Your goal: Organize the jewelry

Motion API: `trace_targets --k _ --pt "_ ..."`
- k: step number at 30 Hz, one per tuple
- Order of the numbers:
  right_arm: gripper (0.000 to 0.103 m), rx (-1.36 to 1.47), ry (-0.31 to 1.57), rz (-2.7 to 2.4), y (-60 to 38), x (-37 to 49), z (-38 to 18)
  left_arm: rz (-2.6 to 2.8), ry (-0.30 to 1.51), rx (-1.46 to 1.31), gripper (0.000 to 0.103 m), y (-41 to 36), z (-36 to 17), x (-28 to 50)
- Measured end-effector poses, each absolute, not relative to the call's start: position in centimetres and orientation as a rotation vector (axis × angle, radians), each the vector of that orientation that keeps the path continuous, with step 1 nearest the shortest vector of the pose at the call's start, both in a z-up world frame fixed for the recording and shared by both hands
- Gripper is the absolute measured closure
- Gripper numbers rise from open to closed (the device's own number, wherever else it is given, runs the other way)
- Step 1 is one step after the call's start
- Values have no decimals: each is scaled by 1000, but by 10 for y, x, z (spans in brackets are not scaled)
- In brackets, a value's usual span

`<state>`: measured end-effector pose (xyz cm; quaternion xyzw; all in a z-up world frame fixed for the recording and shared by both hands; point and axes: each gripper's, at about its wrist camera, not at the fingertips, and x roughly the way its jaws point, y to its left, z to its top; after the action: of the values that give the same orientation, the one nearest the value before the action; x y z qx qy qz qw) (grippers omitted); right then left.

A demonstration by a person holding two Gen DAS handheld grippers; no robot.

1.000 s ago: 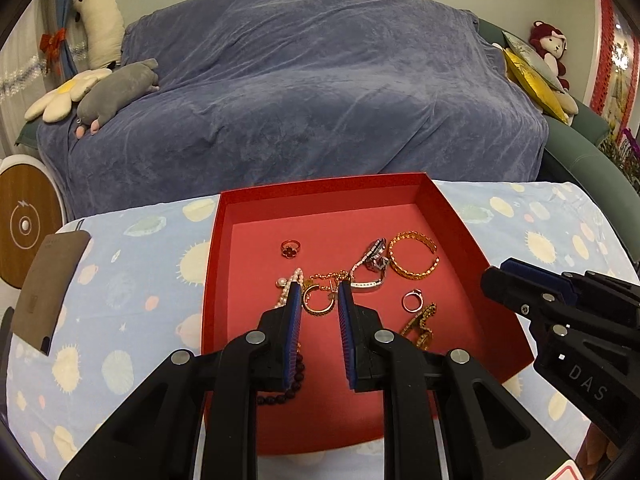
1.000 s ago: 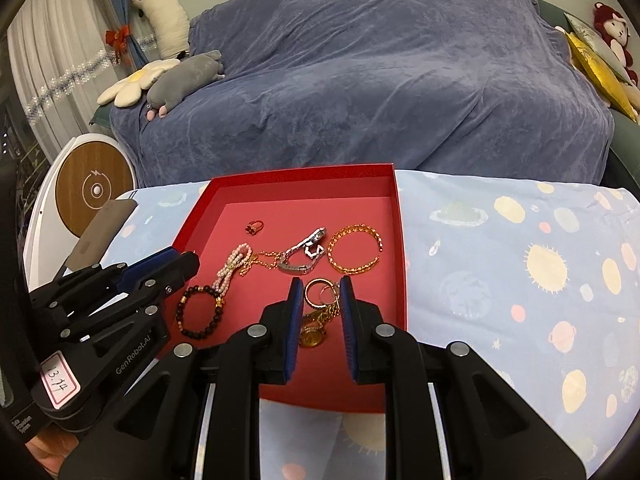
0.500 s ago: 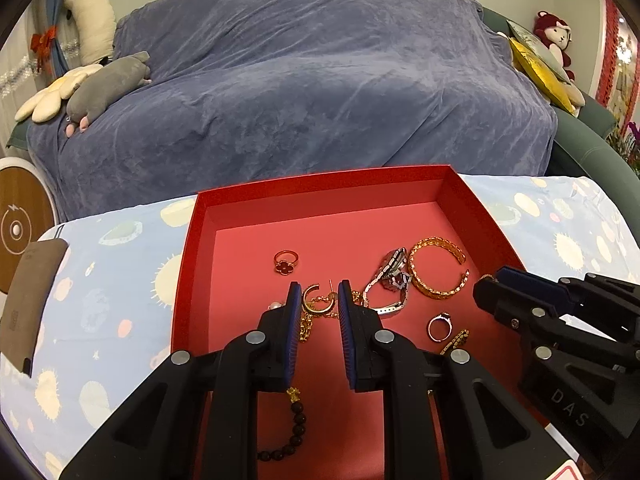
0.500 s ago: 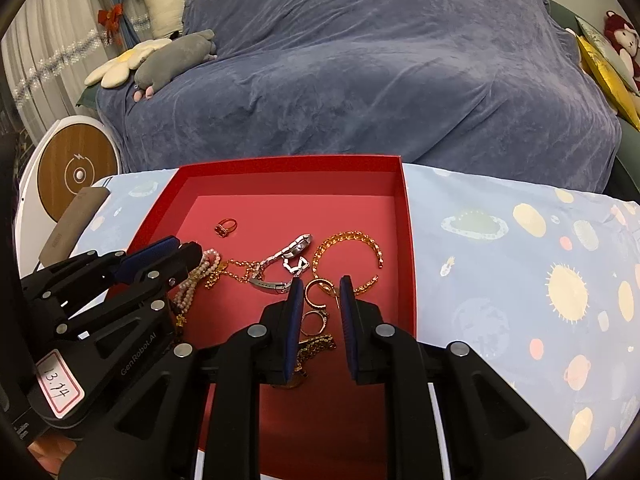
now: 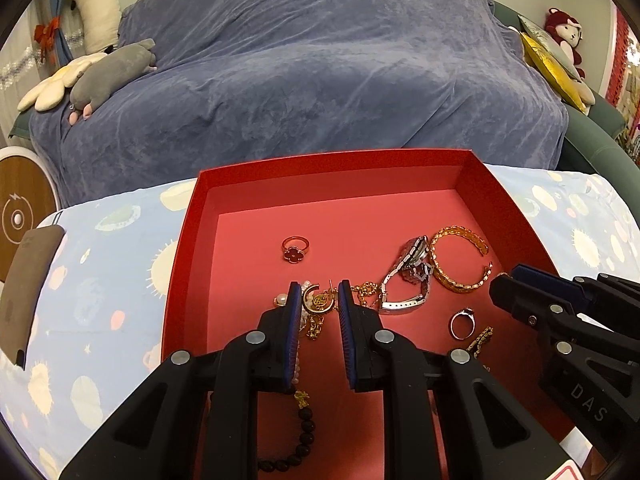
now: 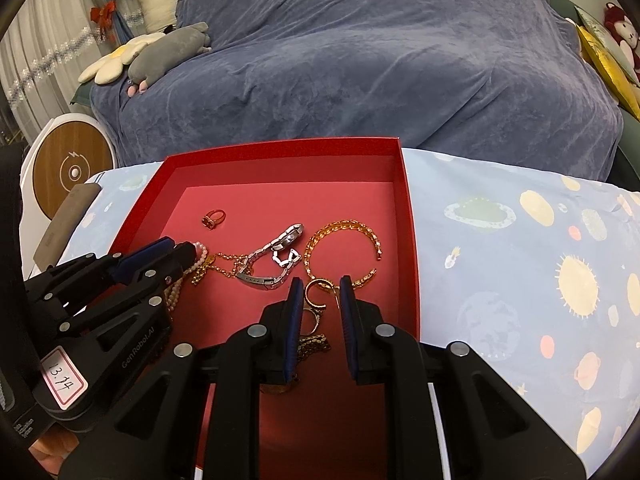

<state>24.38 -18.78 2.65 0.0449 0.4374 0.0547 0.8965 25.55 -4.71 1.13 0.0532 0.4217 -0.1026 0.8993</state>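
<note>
A red tray (image 5: 192, 216) (image 6: 406, 208) holds loose jewelry. In the left wrist view I see a red-stone ring (image 5: 295, 247), a silver watch (image 5: 406, 280), a gold cuff bracelet (image 5: 460, 258), a silver ring (image 5: 462, 324), a dark bead bracelet (image 5: 304, 436) and a gold hoop earring (image 5: 318, 300). My left gripper (image 5: 319, 290) is open, its fingers on either side of that earring. My right gripper (image 6: 320, 286) is open over a gold hoop earring (image 6: 320, 294) near the tray's right wall. The watch (image 6: 276, 258) and the cuff (image 6: 344, 254) lie just beyond it.
The tray sits on a light blue cloth with sun and planet prints (image 6: 520, 264). A brown phone-like slab (image 5: 28, 288) lies at the table's left edge. A sofa under a blue cover (image 5: 312, 80) with plush toys stands behind.
Both grippers have moved forward and lower into the tray. The left fingers now frame the gold hoop earring; the right fingers have closed in on their own hoop earring. Both stay open.
</note>
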Motion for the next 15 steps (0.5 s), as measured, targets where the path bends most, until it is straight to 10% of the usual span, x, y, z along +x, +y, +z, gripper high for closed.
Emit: trace_targets --k 15 --pt "76 119 852 94 -195 233 48 -169 852 67 54 -37 30 251"
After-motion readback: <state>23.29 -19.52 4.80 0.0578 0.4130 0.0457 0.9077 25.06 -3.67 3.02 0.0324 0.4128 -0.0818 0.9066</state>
